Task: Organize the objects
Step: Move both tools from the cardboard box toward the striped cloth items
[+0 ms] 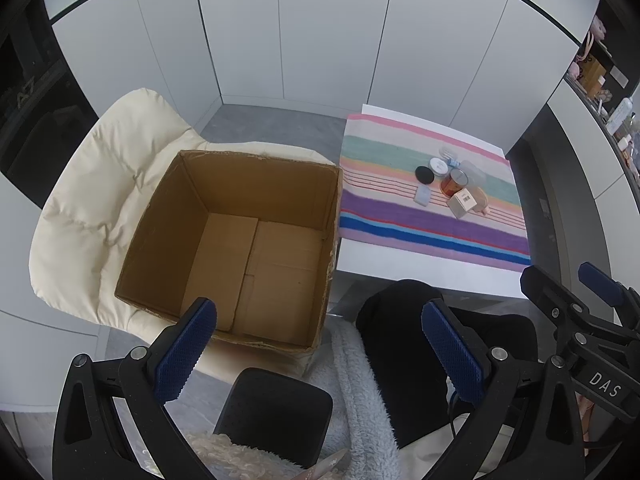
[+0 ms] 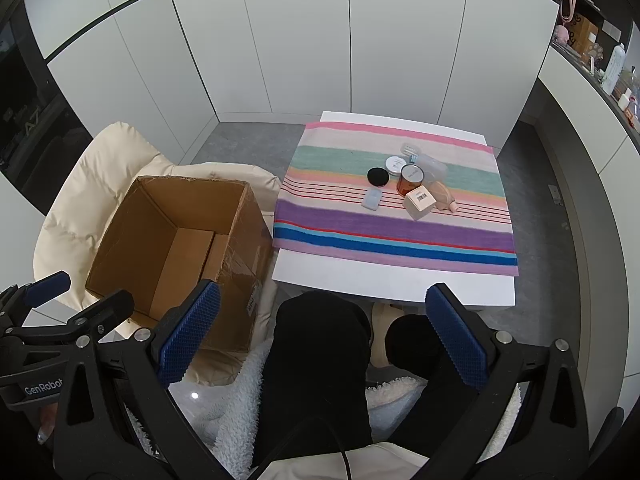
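An open, empty cardboard box (image 1: pixel 256 240) sits on a cream cushioned chair (image 1: pixel 104 200); it also shows in the right wrist view (image 2: pixel 176 240). Several small items lie clustered on a striped cloth (image 2: pixel 392 232): a black round lid (image 2: pixel 377 176), a white round tin (image 2: pixel 394 165), an amber jar (image 2: pixel 410 179), a small white carton (image 2: pixel 419 201), a pale blue packet (image 2: pixel 371 200), a clear case (image 2: pixel 434 168) and a pink-beige piece (image 2: pixel 444 198). My left gripper (image 1: pixel 324 350) and right gripper (image 2: pixel 332 344) are open, empty, held low and near, well short of the items.
The cloth covers a white table (image 2: pixel 392 284) beside the box. The person's black-clad knees (image 2: pixel 320 344) and a fluffy white robe (image 2: pixel 236 408) lie below the grippers. White cabinet doors stand behind. A shelf with bottles (image 2: pixel 612 68) runs along the right.
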The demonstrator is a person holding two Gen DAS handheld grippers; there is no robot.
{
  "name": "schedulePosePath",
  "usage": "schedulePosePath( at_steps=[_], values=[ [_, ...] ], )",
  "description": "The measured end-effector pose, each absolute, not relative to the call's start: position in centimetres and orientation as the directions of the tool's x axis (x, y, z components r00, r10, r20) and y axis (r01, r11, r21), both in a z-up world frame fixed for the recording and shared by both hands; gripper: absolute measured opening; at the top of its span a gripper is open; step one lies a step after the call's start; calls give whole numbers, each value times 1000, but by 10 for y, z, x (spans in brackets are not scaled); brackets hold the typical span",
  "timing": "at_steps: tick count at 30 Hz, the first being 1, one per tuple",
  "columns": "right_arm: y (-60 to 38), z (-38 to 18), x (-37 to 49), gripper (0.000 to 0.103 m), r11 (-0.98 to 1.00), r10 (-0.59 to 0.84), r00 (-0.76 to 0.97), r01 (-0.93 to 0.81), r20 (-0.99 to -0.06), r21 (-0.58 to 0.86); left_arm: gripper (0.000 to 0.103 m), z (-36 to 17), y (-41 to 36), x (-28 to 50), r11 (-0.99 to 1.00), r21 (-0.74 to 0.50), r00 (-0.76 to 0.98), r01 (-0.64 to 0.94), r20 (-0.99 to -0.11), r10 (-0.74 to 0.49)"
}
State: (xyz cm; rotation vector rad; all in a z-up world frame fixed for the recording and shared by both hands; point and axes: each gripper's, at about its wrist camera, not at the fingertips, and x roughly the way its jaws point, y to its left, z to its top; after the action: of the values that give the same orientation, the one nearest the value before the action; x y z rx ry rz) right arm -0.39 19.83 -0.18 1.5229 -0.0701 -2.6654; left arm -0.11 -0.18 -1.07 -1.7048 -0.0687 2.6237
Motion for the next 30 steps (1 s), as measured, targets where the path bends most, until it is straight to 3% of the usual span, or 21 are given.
schedulePosePath(
  at_steps=[30],
  values=[
    [221, -3, -6, 103, -997, -76, -507, 27, -859, 72, 103, -6, 32, -3, -997, -69, -434, -29, -898, 75]
  ],
)
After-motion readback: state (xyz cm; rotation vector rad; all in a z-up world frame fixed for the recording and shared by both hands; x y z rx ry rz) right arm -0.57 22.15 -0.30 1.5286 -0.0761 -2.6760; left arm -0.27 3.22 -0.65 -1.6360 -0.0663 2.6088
